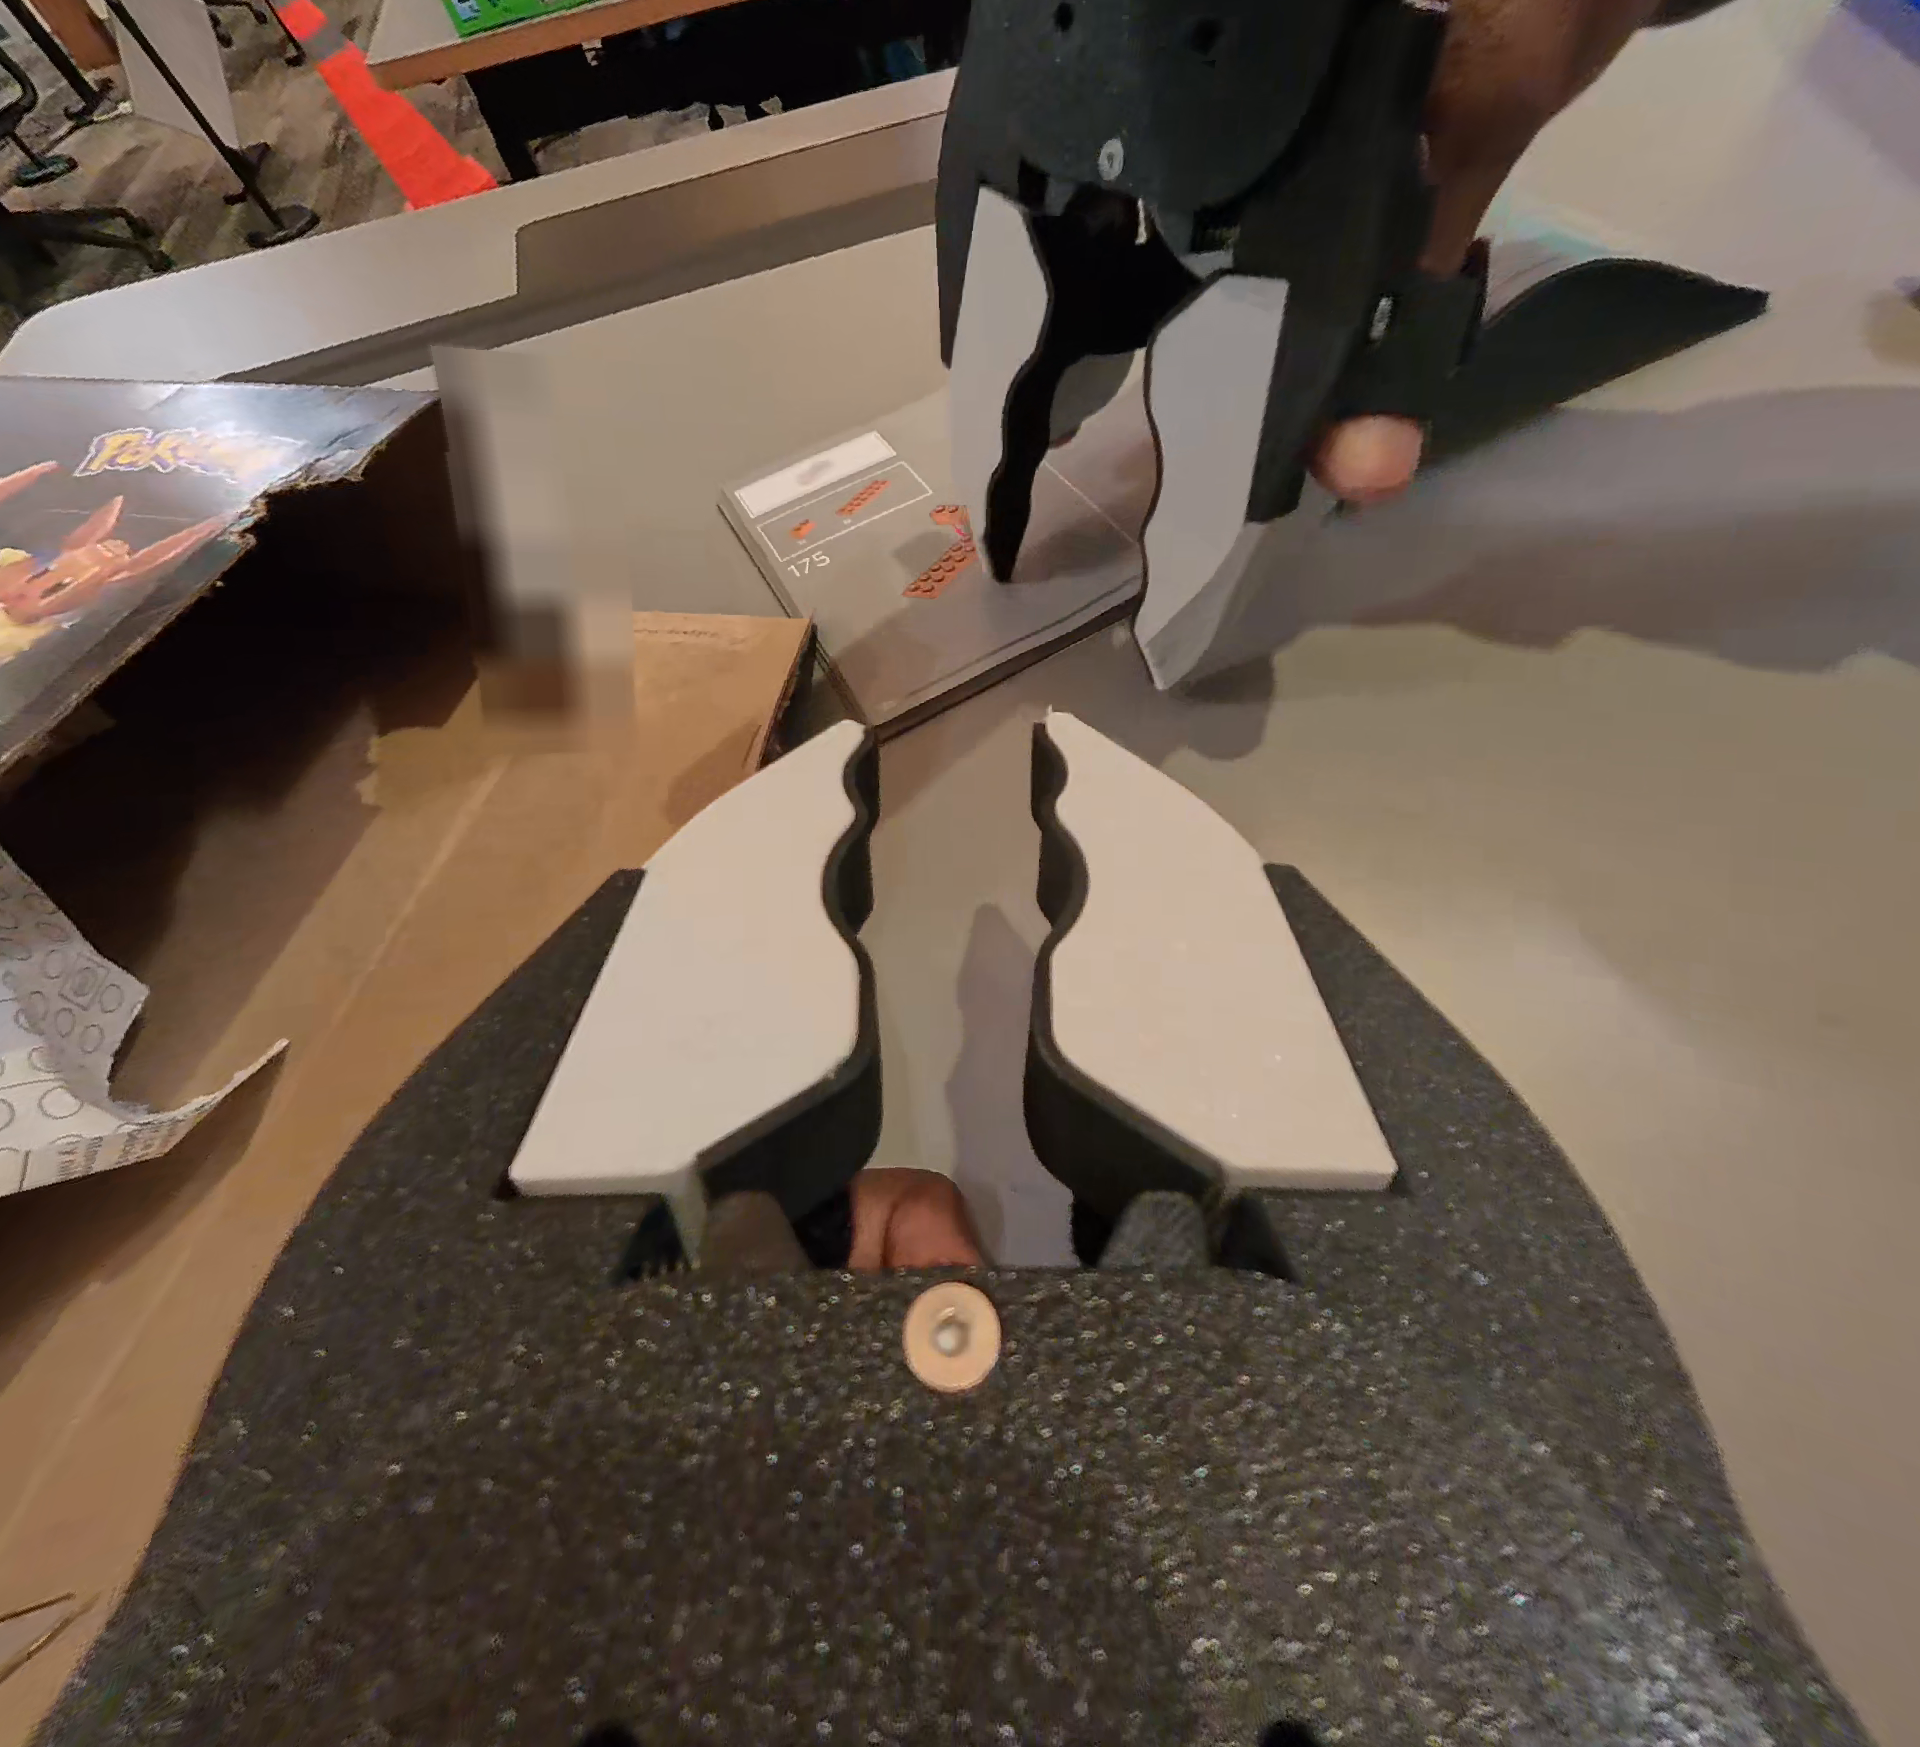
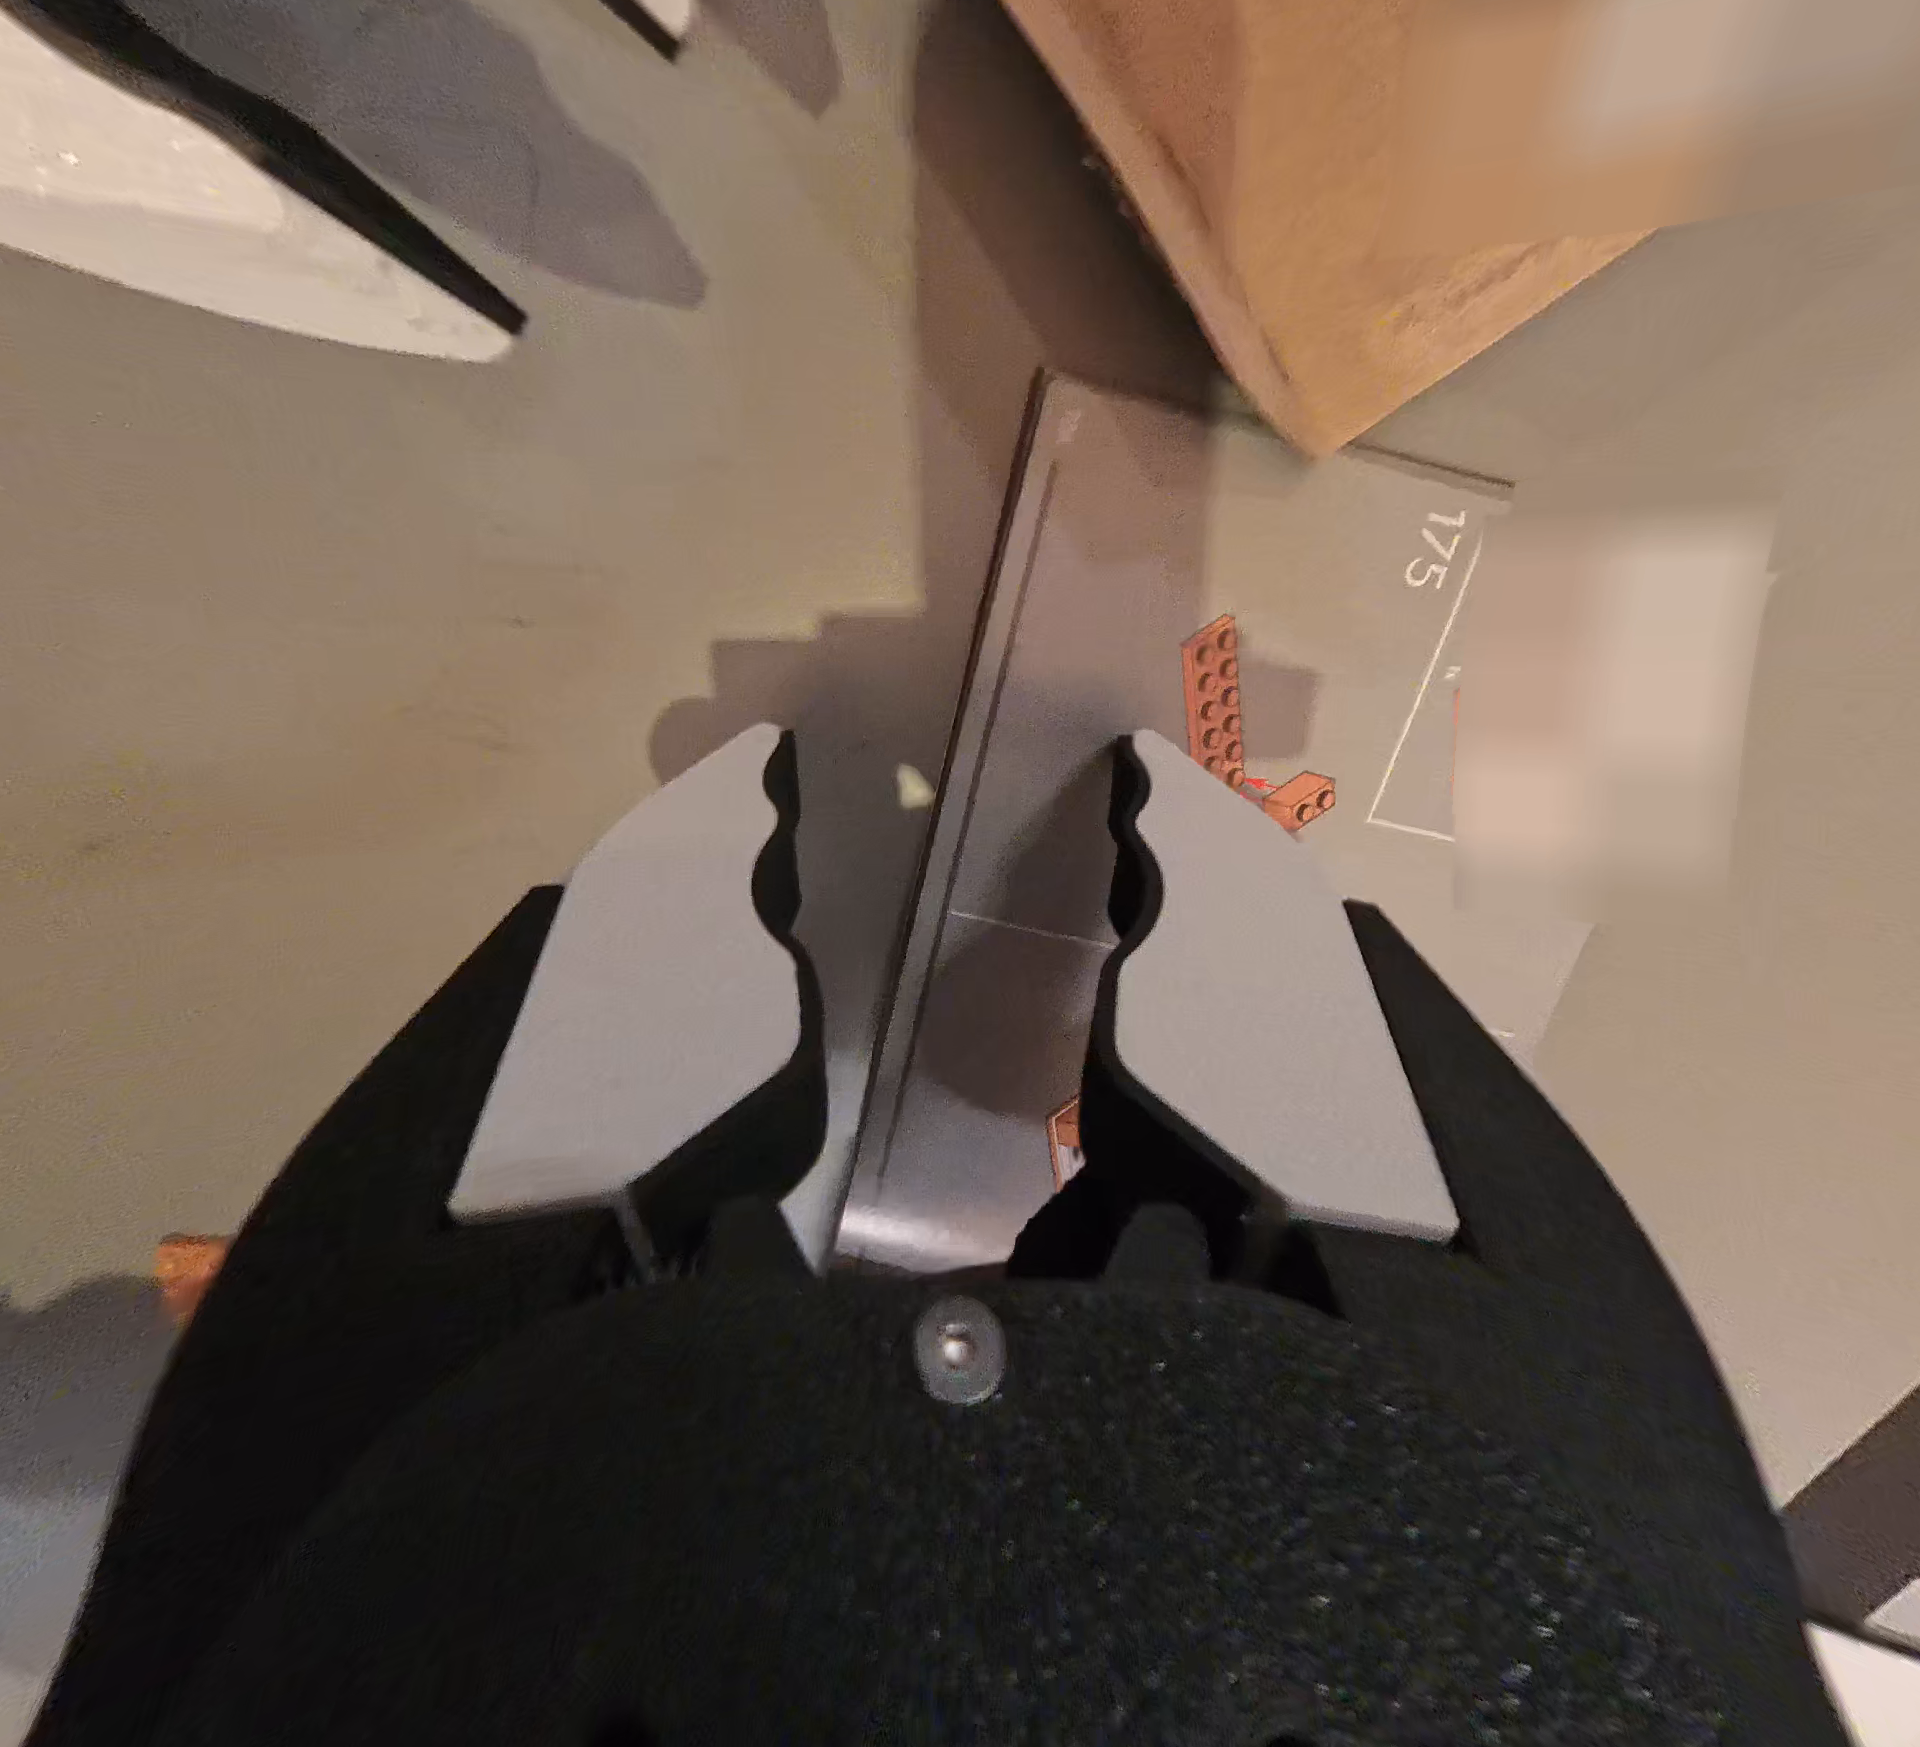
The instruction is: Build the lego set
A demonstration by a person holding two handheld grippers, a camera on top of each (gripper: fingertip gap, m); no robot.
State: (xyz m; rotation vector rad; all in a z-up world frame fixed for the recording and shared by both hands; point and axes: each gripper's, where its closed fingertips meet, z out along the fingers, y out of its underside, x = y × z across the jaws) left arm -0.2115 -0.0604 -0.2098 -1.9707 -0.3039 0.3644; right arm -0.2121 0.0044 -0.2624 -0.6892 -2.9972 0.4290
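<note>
My left claw (image 1: 951, 741) hangs open, empty, above the tabletop (image 1: 1455, 866). My right claw (image 2: 951, 762) gapes empty, straddling the printed manual's (image 2: 1143, 554) edge, beside a torn printed box (image 1: 156, 513).

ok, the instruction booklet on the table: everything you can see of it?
The instruction booklet is thin, grey and glossy. It lies flat and open on the pale table, beside a brown cardboard box whose corner overlaps it in the right wrist view. Its page shows orange brick diagrams. The open right gripper straddles its edge; actual contact is unclear.
</note>
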